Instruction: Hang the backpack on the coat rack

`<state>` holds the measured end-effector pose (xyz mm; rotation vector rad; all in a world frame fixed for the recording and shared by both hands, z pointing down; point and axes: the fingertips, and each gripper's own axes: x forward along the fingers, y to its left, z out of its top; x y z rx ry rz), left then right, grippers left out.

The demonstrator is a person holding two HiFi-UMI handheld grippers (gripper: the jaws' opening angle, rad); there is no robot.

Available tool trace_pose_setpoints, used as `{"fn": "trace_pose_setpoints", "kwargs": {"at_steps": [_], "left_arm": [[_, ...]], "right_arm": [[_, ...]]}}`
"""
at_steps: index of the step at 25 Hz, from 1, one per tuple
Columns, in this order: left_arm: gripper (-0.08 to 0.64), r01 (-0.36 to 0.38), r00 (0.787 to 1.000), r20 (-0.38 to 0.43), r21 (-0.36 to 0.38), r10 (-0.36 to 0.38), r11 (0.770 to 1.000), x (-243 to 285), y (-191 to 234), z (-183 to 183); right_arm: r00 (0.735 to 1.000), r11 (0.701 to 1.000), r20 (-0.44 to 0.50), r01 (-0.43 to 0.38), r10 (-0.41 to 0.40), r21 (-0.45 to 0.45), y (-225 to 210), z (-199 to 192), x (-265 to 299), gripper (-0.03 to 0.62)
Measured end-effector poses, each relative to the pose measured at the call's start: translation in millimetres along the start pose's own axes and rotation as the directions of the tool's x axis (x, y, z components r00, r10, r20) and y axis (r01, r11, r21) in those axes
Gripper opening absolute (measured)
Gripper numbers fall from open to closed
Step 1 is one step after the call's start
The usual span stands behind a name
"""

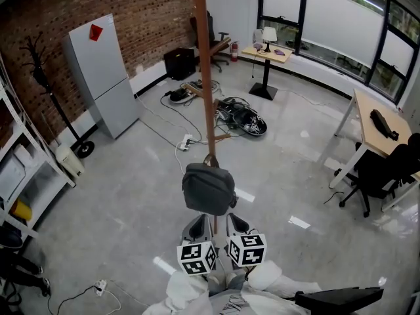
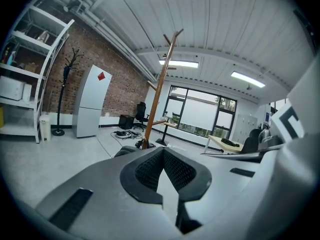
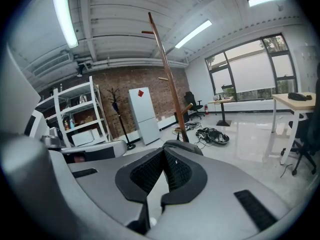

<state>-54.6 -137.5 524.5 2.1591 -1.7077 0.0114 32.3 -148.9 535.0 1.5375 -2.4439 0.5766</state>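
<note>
A dark grey backpack (image 1: 209,189) hangs by its top loop from a low peg of the tall wooden coat rack (image 1: 207,77). My left gripper (image 1: 198,220) and right gripper (image 1: 235,218) sit side by side just below it, tips close to its underside, both shut with nothing between the pads. In the left gripper view the closed gripper (image 2: 162,152) points at the rack (image 2: 161,84), with the backpack's edge (image 2: 125,151) showing past the jaws. The right gripper (image 3: 163,152) is likewise closed and empty, the backpack (image 3: 182,145) just beyond its tips before the rack (image 3: 167,79).
A grey fridge (image 1: 102,77) and a black coat stand (image 1: 52,104) stand by the brick wall, white shelving (image 1: 20,163) at far left. Cables and a black bag (image 1: 243,120) lie behind the rack. A desk (image 1: 377,133) and office chair (image 1: 377,176) are at right.
</note>
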Motion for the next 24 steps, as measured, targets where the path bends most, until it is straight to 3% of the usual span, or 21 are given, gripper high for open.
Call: {"fn": "trace_pose_setpoints", "kwargs": {"at_steps": [24], "left_arm": [[0.002,0.011,1.0,-0.01,0.007,-0.011,1.0,12,0,4]], "right_arm": [[1.0,1.0,0.011,0.017,-0.017,-0.009,-8,9,5,0.011]]}}
